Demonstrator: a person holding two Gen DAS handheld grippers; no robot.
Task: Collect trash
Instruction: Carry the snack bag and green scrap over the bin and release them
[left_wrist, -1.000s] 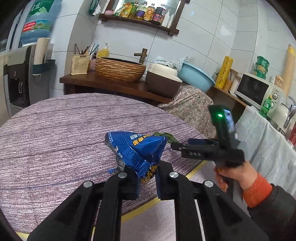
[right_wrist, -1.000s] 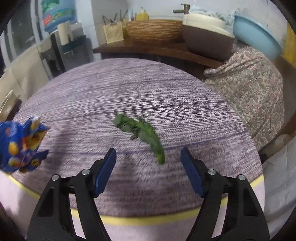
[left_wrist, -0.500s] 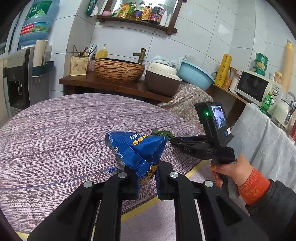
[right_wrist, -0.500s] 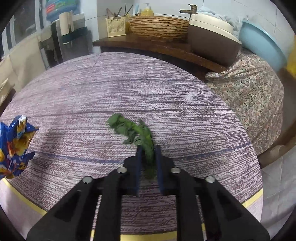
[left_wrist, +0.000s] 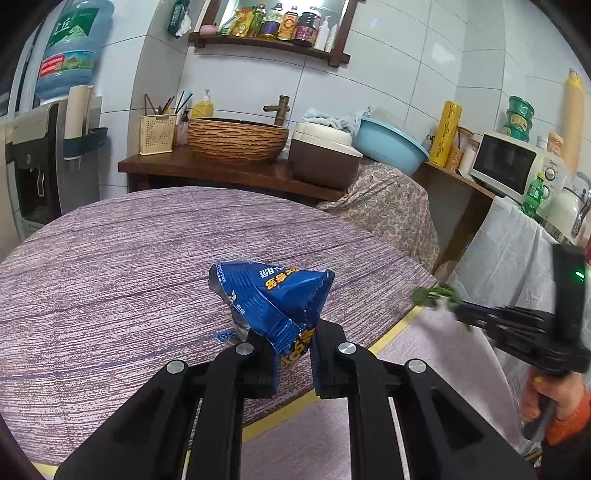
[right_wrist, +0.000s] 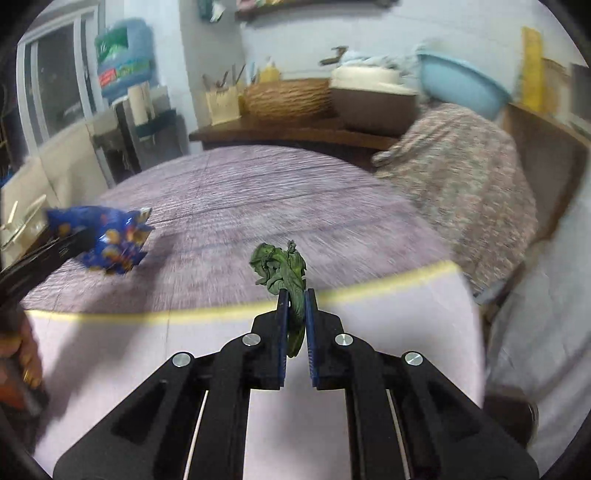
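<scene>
From the left wrist we see our left gripper (left_wrist: 293, 354) clamped on a crumpled blue foil snack bag (left_wrist: 273, 299) above the round table's purple woven cloth (left_wrist: 110, 266). Beyond stand a woven basin (left_wrist: 236, 142) and a microwave (left_wrist: 504, 162).

From the right wrist, our right gripper (right_wrist: 294, 314) pinches a wilted green leaf scrap (right_wrist: 280, 267), lifted past the table's yellow edge band (right_wrist: 110, 317); this blurred view hides the microwave.

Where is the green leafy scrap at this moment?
The green leafy scrap is pinched in the right hand-held gripper, lifted at the round table's near edge, right of the blue snack wrapper.
</scene>
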